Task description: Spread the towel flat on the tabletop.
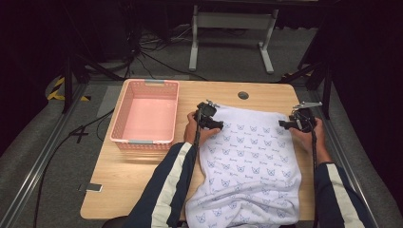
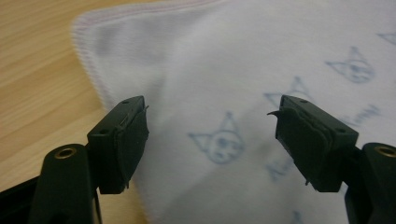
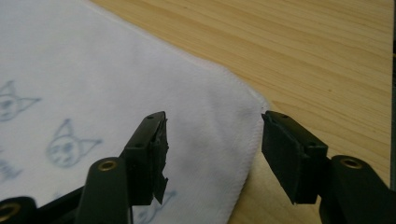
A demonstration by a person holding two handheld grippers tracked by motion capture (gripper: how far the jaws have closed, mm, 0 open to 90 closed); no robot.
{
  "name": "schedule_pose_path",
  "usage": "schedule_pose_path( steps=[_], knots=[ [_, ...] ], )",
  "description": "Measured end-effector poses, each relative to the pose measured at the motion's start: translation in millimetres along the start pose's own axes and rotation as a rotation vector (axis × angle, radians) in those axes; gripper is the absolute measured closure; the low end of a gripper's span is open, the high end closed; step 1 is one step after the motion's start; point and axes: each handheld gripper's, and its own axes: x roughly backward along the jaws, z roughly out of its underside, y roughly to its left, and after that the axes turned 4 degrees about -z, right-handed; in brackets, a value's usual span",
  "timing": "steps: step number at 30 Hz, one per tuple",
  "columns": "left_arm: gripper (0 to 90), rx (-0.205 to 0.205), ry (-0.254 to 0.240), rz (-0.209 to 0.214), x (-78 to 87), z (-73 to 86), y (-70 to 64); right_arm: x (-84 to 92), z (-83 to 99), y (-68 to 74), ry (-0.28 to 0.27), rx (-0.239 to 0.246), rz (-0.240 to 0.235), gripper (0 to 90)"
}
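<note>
Black jaws of the left gripper (image 2: 212,140) stand apart over the white cat-print cloth (image 2: 243,70), just inside its far left corner, nothing pinched between them. Jaws of the right gripper (image 3: 212,156) are likewise parted, straddling the cloth's hemmed far right corner without pressing it. From the high view, the cloth (image 1: 252,161) lies spread on the wooden table (image 1: 133,185), its near end hanging over the table's near edge. Left of the cloth sits a pink basket (image 1: 119,124).
</note>
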Motion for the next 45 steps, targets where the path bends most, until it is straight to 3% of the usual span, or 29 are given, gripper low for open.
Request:
schedule_pose_path(
  steps=[1,3,5,7,9,10,12,14,17,20,24,26,31,33,36,40,43,44,45],
  knots=[
    [27.1,0.0,0.0,0.0,0.0,0.0,0.0,0.0,0.0,0.0,0.0,0.0,0.0,41.8],
    [27.1,0.056,0.024,-0.043,-6.6,0.6,6.7,-7.6,-1.1,-5.2,0.01,-0.046,0.029,40.3],
    [25.7,0.076,0.001,-0.037,-9.8,0.4,8.6,-10.0,-3.1,-10.1,-0.003,-0.092,0.045,39.0],
    [27.5,0.053,0.007,-0.036,-11.1,-2.4,7.4,-11.2,-5.2,-11.6,-0.03,-0.123,0.067,38.9],
    [30.4,0.051,0.008,-0.032,-11.0,-2.4,6.7,-17.4,-5.0,-12.7,0.015,-0.119,0.075,35.2],
    [31.2,0.05,0.004,-0.031,-10.7,-2.4,7.0,-20.0,-4.2,-12.7,0.035,-0.125,0.068,34.0],
    [38.5,0.021,0.014,-0.013,-8.2,-2.3,7.0,-21.4,-2.8,-15.4,0.015,-0.161,0.043,34.8],
    [54.6,-0.005,0.016,0.017,-6.0,-3.0,6.1,-21.1,-2.4,-16.2,0.011,-0.141,0.022,40.8],
    [79.6,-0.025,0.018,0.049,-4.0,-2.7,2.5,-17.3,-3.0,-15.6,0.024,-0.109,-0.034,64.6],
    [83.0,-0.033,-0.008,0.059,-2.1,-2.4,0.1,-16.3,-3.5,-14.0,0.031,-0.106,-0.078,82.7],
    [83.0,0.001,-0.086,0.069,11.2,-8.6,-1.0,-13.2,-1.5,-11.9,0.016,-0.089,-0.101,86.7],
    [82.9,-0.007,-0.122,0.09,23.7,-15.8,-6.4,-5.3,-2.2,-11.7,-0.034,-0.082,-0.133,87.0],
    [83.6,-0.101,-0.169,0.136,58.2,-24.0,-26.2,21.2,-9.1,-3.0,-0.108,-0.018,-0.205,87.2],
    [83.7,-0.112,-0.181,0.145,66.3,-23.3,-29.3,28.7,-9.5,1.7,-0.115,0.009,-0.231,87.3],
    [83.8,-0.176,-0.213,0.184,93.1,-15.3,-35.9,50.7,-4.6,14.5,-0.138,0.07,-0.282,87.3],
    [84.0,-0.253,-0.222,0.266,123.2,8.2,-41.2,84.4,9.8,29.5,-0.197,0.13,-0.359,87.3],
    [84.0,-0.311,-0.212,0.331,139.2,34.5,-48.2,106.0,27.5,43.7,-0.206,0.177,-0.396,87.3],
    [84.0,-0.345,-0.212,0.348,144.5,44.4,-50.1,118.3,42.3,53.8,-0.197,0.231,-0.451,87.3],
    [84.0,-0.347,-0.213,0.373,148.8,55.6,-52.7,118.3,42.3,53.8,-0.197,0.231,-0.451,87.3]
  ],
)
